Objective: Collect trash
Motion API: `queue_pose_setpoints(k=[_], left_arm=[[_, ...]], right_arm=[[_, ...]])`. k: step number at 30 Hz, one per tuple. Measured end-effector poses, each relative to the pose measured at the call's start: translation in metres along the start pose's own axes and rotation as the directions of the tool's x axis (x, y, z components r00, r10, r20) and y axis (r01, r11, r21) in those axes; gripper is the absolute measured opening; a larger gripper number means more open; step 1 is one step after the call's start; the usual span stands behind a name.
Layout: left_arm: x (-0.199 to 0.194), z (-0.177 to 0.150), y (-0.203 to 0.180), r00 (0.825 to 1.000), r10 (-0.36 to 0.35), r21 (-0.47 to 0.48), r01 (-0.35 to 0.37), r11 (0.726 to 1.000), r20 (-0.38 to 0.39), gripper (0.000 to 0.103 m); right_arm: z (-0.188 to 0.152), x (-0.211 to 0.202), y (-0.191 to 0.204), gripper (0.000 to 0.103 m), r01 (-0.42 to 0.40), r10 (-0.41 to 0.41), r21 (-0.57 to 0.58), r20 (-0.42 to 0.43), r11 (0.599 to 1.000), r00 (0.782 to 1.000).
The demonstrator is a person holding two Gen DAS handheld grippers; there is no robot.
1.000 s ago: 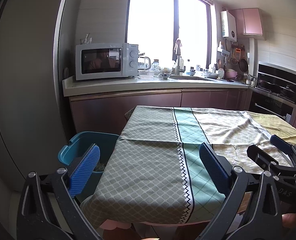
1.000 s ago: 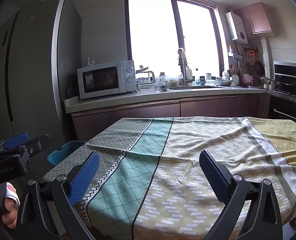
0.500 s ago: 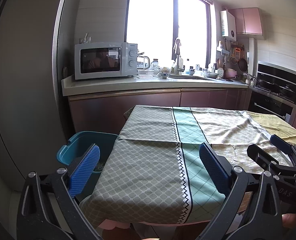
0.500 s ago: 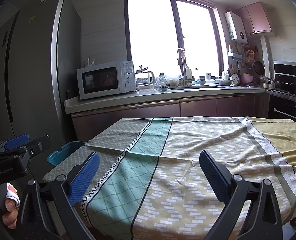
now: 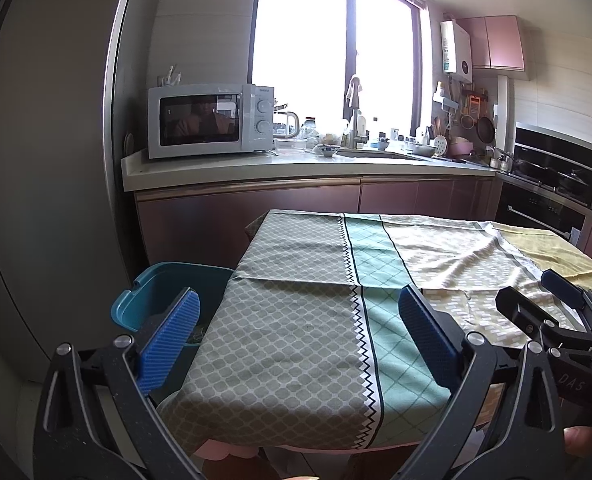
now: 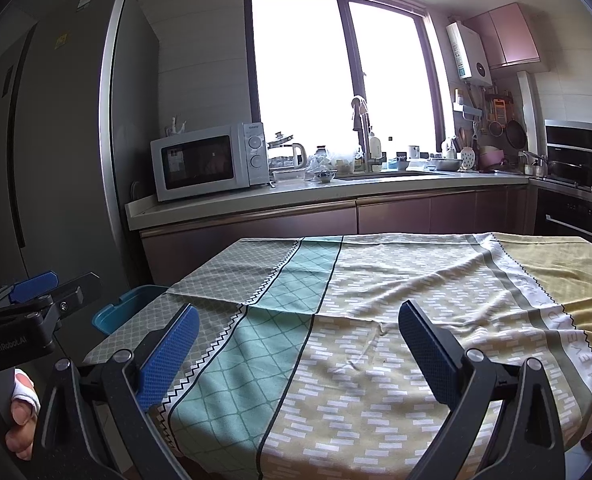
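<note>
My left gripper (image 5: 298,322) is open and empty, held at the near left end of a table covered by a patterned cloth (image 5: 296,304). My right gripper (image 6: 296,342) is open and empty over the near edge of the same cloth (image 6: 376,320); it also shows in the left wrist view (image 5: 552,300). A teal bin (image 5: 163,292) stands on the floor left of the table, with some pale scraps inside; it also shows in the right wrist view (image 6: 123,310). I see no loose trash on the cloth.
A tall grey fridge (image 5: 47,160) stands at the left. A counter (image 5: 296,168) with a white microwave (image 5: 209,120), kettle, bowls and sink runs along the back under a bright window. An oven and stove (image 5: 552,184) are at the right.
The left wrist view has shifted very slightly; the bin and table sit a touch further left. Both grippers stay open and empty.
</note>
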State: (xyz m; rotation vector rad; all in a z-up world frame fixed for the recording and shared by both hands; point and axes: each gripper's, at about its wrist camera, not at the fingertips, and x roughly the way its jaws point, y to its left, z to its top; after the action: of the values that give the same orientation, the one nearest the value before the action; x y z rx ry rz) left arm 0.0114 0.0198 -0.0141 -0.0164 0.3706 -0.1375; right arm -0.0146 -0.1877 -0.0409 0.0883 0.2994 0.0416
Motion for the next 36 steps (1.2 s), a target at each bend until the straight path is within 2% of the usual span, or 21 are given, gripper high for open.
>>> queue_pose_setpoints(k=[36], left_arm=[[0.0045, -0.0022, -0.0025, 1.0, -0.001, 0.002, 0.001, 1.0, -0.014, 0.098]], right_arm=[[-0.0024, 0.0019, -0.0002, 0.096, 0.011, -0.011, 0.011, 0.005, 1.0, 1.0]])
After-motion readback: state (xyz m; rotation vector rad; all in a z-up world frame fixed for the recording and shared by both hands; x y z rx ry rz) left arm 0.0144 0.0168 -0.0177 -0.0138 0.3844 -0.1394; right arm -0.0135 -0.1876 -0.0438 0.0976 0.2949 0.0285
